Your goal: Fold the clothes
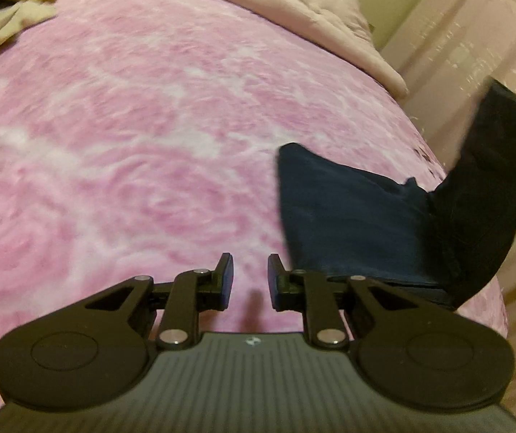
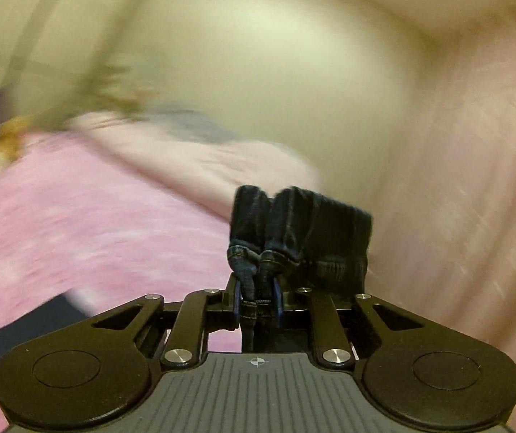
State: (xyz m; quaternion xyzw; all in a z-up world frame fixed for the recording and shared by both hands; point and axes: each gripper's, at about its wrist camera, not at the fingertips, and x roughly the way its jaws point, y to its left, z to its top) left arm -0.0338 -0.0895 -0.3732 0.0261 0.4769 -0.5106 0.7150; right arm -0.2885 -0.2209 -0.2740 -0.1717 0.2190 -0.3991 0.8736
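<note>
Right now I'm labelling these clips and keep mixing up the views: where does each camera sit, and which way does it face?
Left wrist: on the left gripper, angled down at the pink blanket; its fingers stand slightly apart with nothing between them, dark jeans to their right.
Right wrist: on the right gripper, facing nearly level toward a pale wall; its jaws clamp the jeans' hem.
Shared: the jeans, pink blanket and curtain. No hand or sleeve is clearly shown.
</note>
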